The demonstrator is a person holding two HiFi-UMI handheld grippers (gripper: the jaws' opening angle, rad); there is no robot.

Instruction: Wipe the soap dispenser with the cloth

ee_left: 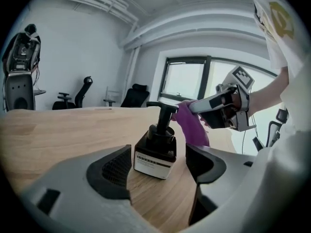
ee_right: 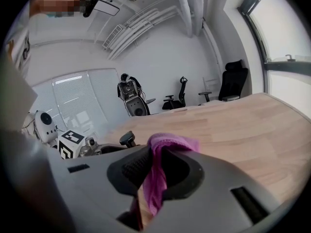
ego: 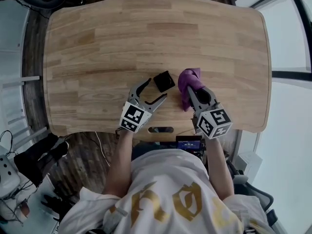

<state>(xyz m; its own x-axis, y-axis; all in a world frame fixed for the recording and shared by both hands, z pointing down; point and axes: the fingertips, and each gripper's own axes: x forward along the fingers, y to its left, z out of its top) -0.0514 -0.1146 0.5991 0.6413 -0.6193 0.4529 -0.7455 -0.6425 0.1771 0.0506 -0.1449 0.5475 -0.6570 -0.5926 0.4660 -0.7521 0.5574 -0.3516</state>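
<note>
The black square pump-top soap dispenser [ego: 164, 81] stands on the wooden tabletop [ego: 146, 33]. The left hand-held gripper [ego: 155, 90] is spread wide around its base without pressing it. At the dispenser's 3 o'clock, the right hand-held gripper [ego: 195, 89] is clamped on the purple cloth [ego: 187, 79]. Wiping looks about to start. Next, steady the bottle and bring the cloth against it.

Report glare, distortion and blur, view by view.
Head view: table edges bow, window at right washes out white. Left gripper view: fisheye, black corners, dispenser sharp. Right gripper view: fisheye, cloth soft near the lens, mosaic patch top left.
</note>
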